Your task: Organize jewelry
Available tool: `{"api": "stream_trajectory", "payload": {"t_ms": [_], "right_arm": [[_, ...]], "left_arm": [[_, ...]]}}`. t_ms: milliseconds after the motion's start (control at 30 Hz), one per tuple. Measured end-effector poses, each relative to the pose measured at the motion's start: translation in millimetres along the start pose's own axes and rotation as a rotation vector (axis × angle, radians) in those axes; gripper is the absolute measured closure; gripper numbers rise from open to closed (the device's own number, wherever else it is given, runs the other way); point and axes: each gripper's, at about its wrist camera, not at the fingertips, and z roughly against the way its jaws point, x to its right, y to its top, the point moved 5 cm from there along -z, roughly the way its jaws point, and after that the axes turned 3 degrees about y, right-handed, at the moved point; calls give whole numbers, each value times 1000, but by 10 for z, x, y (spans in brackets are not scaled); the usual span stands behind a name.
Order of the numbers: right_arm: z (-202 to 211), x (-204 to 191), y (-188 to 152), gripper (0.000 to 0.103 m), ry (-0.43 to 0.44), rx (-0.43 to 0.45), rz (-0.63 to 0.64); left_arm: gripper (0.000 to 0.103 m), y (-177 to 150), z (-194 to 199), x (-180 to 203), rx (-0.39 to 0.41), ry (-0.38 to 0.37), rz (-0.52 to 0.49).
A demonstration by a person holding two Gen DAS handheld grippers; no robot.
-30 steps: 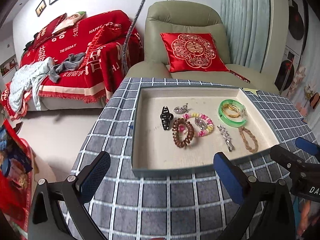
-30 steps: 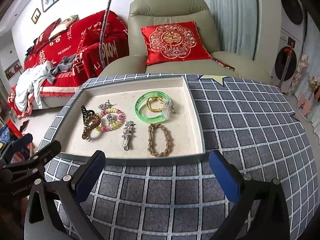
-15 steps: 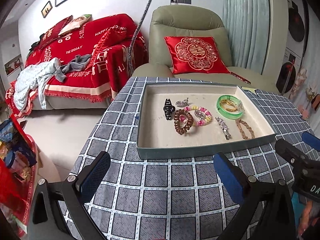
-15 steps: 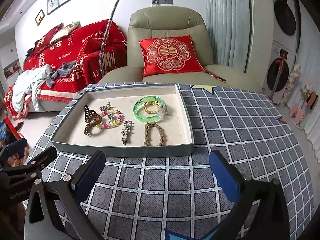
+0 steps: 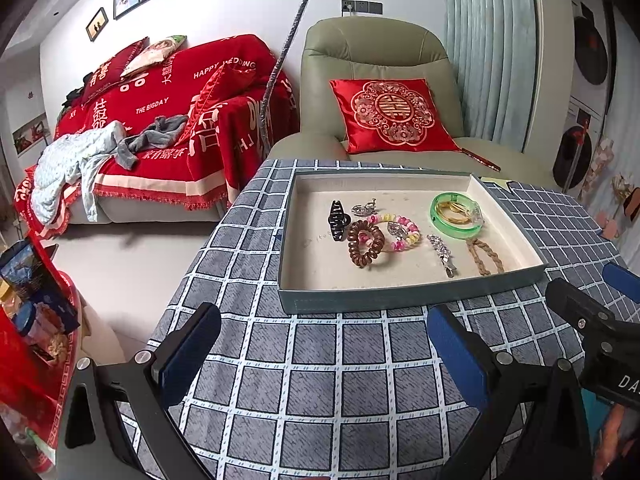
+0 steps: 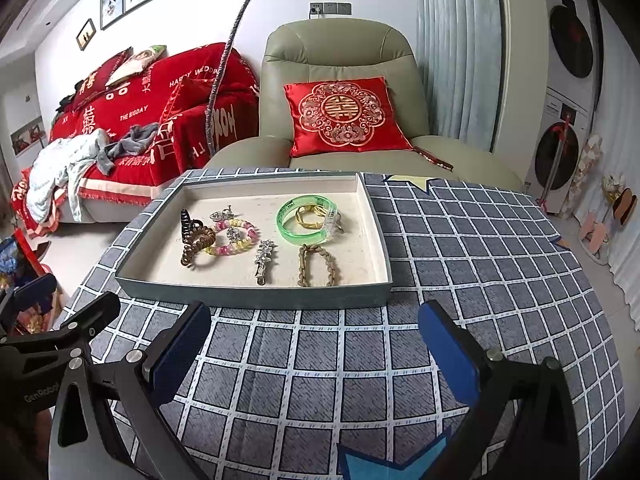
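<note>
A shallow grey-green tray (image 5: 408, 300) (image 6: 256, 298) sits on the checked tablecloth and holds the jewelry. In it lie a black claw clip (image 5: 337, 220) (image 6: 185, 222), a brown spiral hair tie (image 5: 364, 243) (image 6: 197, 245), a pink and yellow bead bracelet (image 5: 400, 231) (image 6: 235, 237), a silver hair clip (image 5: 442, 254) (image 6: 263, 261), a green bangle (image 5: 456, 216) (image 6: 306, 221) and a braided cord bracelet (image 5: 485, 256) (image 6: 318, 266). My left gripper (image 5: 324, 354) and right gripper (image 6: 316, 354) both hover open and empty over the cloth, short of the tray's near wall.
The round table's cloth (image 6: 480, 260) drops off at left and right. Behind it stand a beige armchair with a red cushion (image 5: 392, 116) and a sofa under a red throw (image 5: 160, 120). A thin wrapped pole (image 5: 280, 68) rises behind the table.
Both grippers have pulled back from the tray, which now looks smaller and farther away, with more checked cloth in front. The jewelry has not moved. Both grippers stay open.
</note>
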Motion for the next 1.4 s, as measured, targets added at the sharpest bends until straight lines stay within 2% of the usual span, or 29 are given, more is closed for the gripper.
{"api": "stream_trajectory", "payload": {"t_ms": [1400], "right_arm": [[-84, -49, -17, 0, 4, -19, 9]], "left_arm": [[0, -20, 17, -60, -25, 12, -10]]}}
